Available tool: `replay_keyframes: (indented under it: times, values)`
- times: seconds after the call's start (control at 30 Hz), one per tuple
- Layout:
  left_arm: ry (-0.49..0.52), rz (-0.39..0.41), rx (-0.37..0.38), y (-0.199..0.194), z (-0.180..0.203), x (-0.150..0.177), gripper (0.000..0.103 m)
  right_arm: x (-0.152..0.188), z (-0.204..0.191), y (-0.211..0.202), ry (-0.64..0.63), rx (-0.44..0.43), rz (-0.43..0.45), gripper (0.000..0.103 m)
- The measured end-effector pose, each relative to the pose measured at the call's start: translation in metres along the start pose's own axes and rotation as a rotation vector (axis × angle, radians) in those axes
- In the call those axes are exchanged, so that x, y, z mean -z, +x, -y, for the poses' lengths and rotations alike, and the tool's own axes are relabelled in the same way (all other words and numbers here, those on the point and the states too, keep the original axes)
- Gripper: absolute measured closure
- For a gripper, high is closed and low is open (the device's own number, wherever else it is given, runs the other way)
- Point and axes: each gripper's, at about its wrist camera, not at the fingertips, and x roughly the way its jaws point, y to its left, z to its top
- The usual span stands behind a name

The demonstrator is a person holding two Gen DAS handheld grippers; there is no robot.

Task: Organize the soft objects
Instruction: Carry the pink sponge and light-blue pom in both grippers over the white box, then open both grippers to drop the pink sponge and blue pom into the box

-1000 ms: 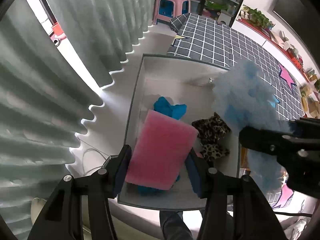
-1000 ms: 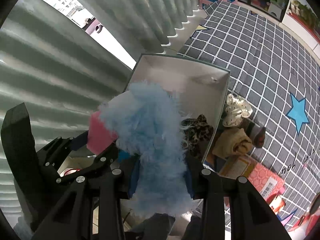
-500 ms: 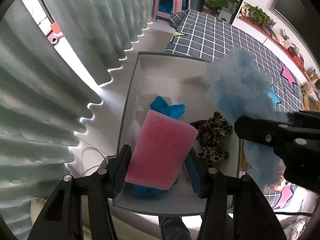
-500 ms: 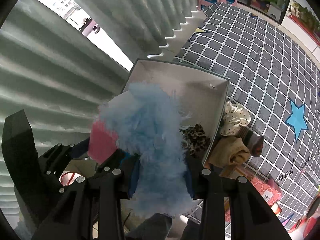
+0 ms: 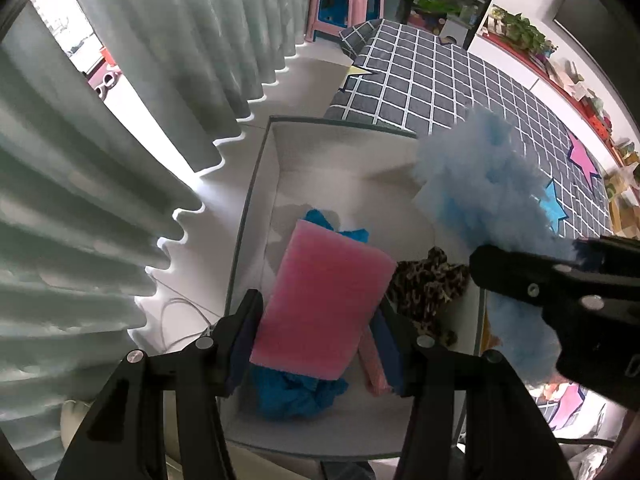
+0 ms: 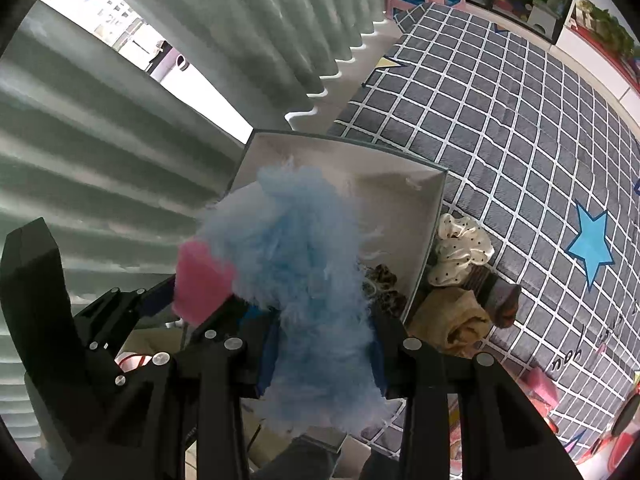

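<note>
Grippers high over our white box: left gripper pinching the pink sponge, right gripper clamped on the fluffy blue puff.

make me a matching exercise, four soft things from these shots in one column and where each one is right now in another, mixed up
Things:
1. pink sponge
2. fluffy light-blue item
3. leopard-print piece
4. cream dotted scrunchie

Places:
A. on the checked mat, beside the box's outer wall
B. held in the right gripper
C. lying inside the white box
D. held in the left gripper

Pairs: 1-D, 2-B, 3-C, 4-A
</note>
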Motion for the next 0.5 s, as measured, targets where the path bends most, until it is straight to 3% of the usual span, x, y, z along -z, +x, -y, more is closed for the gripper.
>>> replay_keyframes:
  times: [0.5]
  values:
    - [0.006, -0.007, -0.027, 0.027, 0.008, -0.041, 0.046, -0.029, 0.019, 0.016, 0.048, 0.031, 0.016, 0.063]
